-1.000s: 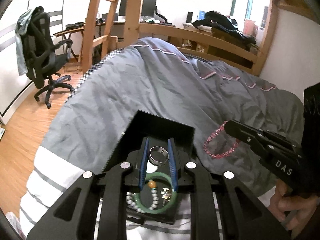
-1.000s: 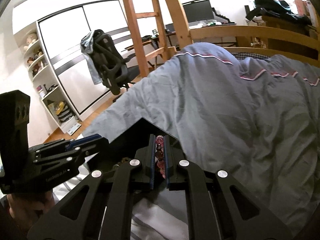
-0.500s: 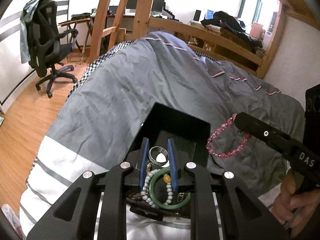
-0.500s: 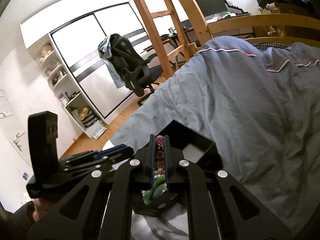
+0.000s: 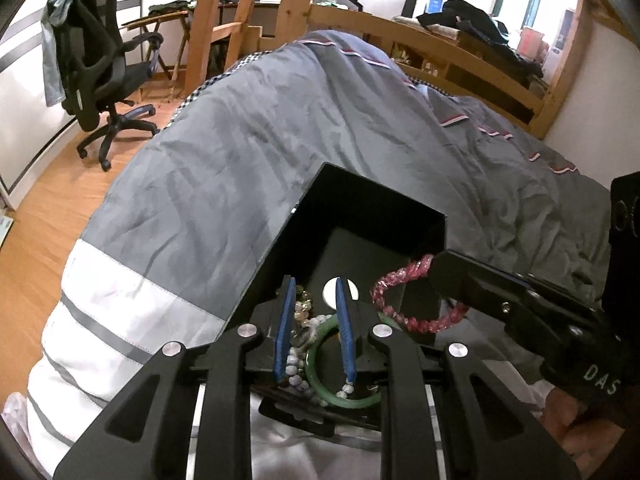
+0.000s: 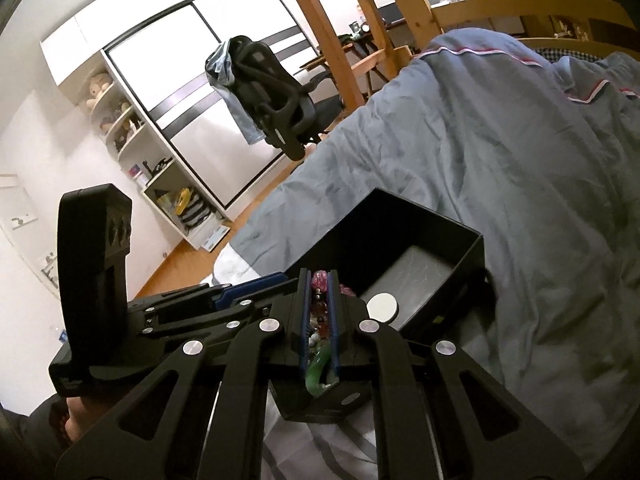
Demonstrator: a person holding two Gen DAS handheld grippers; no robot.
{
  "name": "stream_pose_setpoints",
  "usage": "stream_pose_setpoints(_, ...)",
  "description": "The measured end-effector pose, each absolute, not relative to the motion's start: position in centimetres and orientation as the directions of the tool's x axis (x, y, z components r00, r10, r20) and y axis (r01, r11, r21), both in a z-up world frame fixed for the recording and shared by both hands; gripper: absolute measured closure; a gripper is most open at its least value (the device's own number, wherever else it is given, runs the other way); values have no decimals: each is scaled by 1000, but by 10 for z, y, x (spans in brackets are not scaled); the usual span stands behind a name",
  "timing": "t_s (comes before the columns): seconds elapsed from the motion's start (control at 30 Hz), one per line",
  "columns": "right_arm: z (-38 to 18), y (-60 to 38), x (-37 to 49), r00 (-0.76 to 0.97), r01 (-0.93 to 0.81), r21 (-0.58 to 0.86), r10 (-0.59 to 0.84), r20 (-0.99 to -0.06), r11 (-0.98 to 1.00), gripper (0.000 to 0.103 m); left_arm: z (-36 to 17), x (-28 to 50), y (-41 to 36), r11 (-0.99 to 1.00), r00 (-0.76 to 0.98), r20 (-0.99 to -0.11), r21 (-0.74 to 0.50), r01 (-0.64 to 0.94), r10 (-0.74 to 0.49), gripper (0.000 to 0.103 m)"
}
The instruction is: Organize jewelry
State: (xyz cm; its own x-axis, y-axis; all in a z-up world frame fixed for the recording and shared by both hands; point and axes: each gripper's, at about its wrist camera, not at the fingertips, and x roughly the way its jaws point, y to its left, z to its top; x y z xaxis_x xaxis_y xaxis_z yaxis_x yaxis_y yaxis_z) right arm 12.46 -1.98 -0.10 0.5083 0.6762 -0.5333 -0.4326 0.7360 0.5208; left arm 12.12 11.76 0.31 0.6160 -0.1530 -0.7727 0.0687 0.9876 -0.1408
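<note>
A black open box [image 5: 362, 200] lies on the grey quilt; it also shows in the right wrist view [image 6: 424, 236]. Inside lie a green bangle [image 5: 340, 394], pale bead strings [image 5: 294, 372] and a white disc [image 5: 330, 292]. My left gripper [image 5: 312, 328] is open and empty over the box's near end. My right gripper [image 6: 318, 312] is shut on a pink bead bracelet [image 5: 400, 280], which hangs over the box's right side. The bracelet shows between its fingers [image 6: 320, 280].
The grey quilt [image 5: 260, 140] covers the bed, with a white striped sheet [image 5: 112, 312] at the near end. A wooden bed frame [image 5: 460, 52] and ladder stand behind. A black office chair [image 5: 100, 80] stands on the wood floor at the left.
My right gripper has carried the pink bracelet left, from over the quilt to over the box. The silver ring between the left fingers is no longer seen; both grippers have moved closer to the box.
</note>
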Motion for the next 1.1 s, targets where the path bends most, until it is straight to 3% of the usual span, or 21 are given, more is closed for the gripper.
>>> stream_pose_setpoints(0.03,-1,-20,125,508,-429,522,675,-535,737,89,4,120,118,988,620,-770,-138,66,-149,73)
stream_pose_setpoints(0.07,-1,-21,124,513,-424,521,671,-535,741,79,5,119,118,989,627,-765,-135,61,-143,67)
stream_pose_setpoints(0.13,1,-24,124,528,-414,522,664,-529,745,57,10,116,120,992,649,-751,-120,44,-120,45)
stream_pose_setpoints(0.17,2,-25,124,534,-413,525,665,-522,744,43,12,114,121,993,659,-744,-113,36,-108,41)
stream_pose_setpoints(0.23,7,-28,122,556,-404,516,651,-517,755,23,16,110,124,994,679,-729,-108,9,-86,26)
stream_pose_setpoints(0.33,17,-32,118,595,-383,484,611,-523,787,8,23,104,130,993,705,-706,-115,-27,-62,8)
stream_pose_setpoints(0.67,53,-32,79,656,-345,324,473,-588,881,4,44,61,136,998,752,-658,-8,-57,38,6)
stream_pose_setpoints(0.83,57,-32,52,637,-343,284,444,-630,895,4,52,33,147,997,750,-662,-49,-61,13,6)
stream_pose_setpoints(1.1,58,-46,10,635,-337,208,385,-670,918,4,59,-1,144,999,746,-665,12,-46,43,6)
